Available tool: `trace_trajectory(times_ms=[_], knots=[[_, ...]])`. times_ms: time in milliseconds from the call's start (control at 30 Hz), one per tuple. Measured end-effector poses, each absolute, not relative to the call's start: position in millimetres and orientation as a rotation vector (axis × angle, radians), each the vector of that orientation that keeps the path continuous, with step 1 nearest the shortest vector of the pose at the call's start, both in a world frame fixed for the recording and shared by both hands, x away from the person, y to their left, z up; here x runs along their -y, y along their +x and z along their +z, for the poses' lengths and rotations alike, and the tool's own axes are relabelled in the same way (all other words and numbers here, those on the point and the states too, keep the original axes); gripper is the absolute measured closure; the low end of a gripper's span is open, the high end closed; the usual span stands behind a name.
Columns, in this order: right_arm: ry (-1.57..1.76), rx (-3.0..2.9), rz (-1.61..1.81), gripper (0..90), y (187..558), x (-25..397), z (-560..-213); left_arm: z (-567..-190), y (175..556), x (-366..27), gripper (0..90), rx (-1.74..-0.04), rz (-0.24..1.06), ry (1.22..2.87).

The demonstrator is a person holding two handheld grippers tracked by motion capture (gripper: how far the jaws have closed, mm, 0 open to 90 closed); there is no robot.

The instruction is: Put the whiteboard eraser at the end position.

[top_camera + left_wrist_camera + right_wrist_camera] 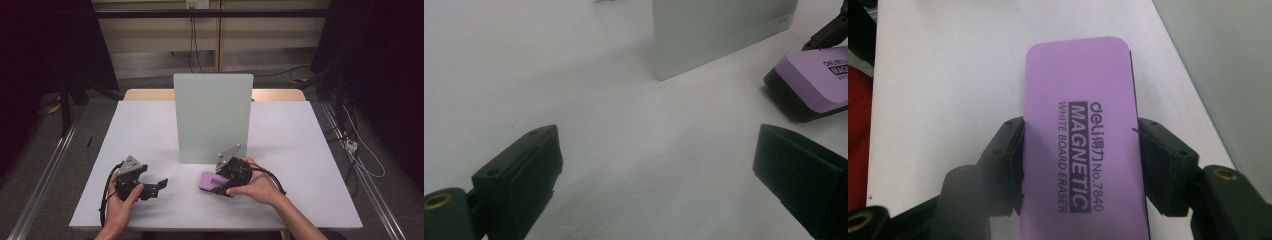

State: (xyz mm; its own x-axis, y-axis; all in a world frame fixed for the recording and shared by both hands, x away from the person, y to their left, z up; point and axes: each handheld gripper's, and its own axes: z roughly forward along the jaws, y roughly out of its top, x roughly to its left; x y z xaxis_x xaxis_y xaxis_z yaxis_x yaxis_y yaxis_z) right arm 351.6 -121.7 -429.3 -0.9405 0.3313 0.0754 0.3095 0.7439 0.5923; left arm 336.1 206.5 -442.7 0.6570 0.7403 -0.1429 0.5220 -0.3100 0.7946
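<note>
The purple eraser [1080,150] carries black print on its top: "deli" with Chinese characters, "No.7840", then "MAGNETIC" in a black bar, and below it "WHITE BOARD ERASER". In the left gripper view this print is only partly readable.

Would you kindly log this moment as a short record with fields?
Surface: white table
Held item: purple whiteboard eraser, lying flat
Right hand-held gripper: jaws closed on the eraser's long sides
Left hand-held gripper: open, nothing between the jaws
Backdrop: pale upright board standing behind the eraser
</note>
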Motion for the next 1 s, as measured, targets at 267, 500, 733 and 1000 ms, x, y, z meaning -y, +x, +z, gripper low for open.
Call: trace_trajectory(times_ms=[267, 500, 733, 1000], knots=[[0.533, -2.896, 0.986, 41.3, 352.2, 121.0, -432.5, -443.8, 335.3, -203.1, 5.4, -0.964, 0.307, 1.999], [0.583, -2.874, 0.973, 33.2, 352.7, 121.4, -433.4, -443.6, 335.1, -205.7, 5.4, -0.974, 0.306, 1.988], [0.654, -2.807, 0.983, 12.8, 352.1, 124.2, -434.8, -442.3, 334.3, -204.8, 5.4, -0.958, 0.311, 1.993], [0.729, -2.721, 1.109, 8.2, 351.3, 131.3, -427.4, -441.2, 333.5, -207.2, 5.4, -0.961, 0.313, 1.986]])
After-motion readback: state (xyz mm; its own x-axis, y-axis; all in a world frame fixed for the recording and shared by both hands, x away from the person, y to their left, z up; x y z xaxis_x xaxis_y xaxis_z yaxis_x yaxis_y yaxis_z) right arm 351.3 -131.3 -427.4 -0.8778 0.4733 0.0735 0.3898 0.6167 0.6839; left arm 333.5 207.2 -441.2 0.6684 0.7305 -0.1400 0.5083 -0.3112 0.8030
